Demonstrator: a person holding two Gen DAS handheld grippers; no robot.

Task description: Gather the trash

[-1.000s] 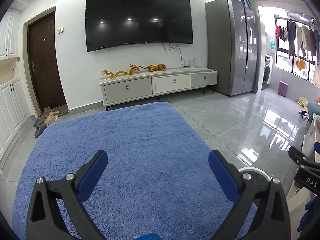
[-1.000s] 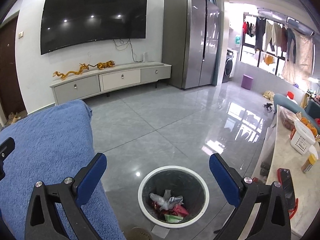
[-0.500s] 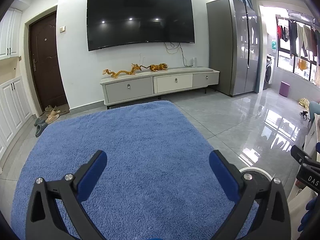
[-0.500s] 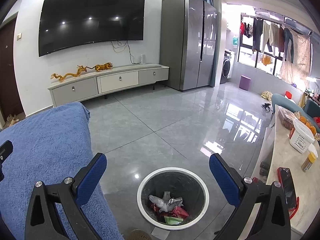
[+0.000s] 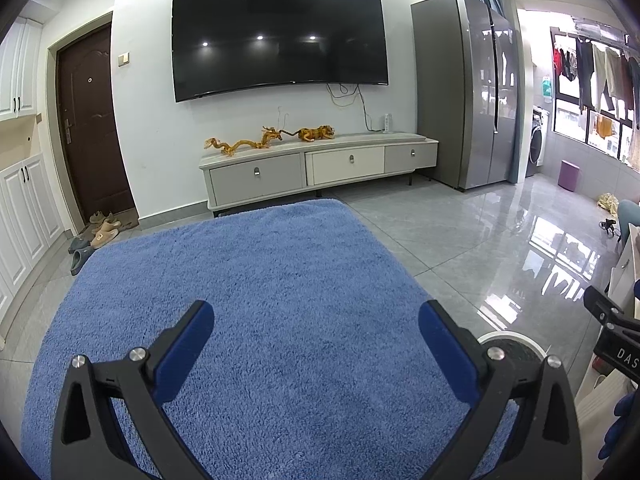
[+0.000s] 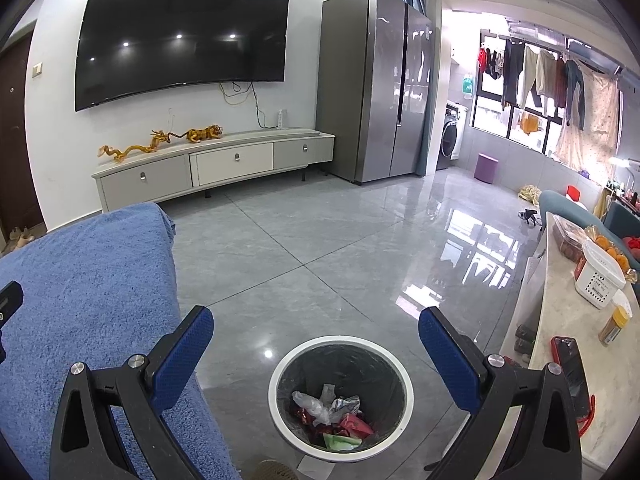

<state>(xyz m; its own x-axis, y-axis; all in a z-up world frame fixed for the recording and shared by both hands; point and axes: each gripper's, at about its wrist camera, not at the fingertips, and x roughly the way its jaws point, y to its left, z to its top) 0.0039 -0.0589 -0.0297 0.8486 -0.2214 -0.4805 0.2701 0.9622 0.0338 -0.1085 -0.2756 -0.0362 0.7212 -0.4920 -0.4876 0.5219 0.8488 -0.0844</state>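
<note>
Right tongs (image 6: 316, 340) gape empty above the trash bin (image 6: 280, 368).

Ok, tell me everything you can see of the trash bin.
The trash bin is round, with a wide white rim and a dark liner that looks like plastic. It stands upright and open on the grey tiled floor, between the blue towel and the marble counter, below the right gripper, whose fingers do not touch it. Crumpled wrappers lie at its bottom: clear, silvery, red, green. The left view shows only a sliver of rim.
</note>
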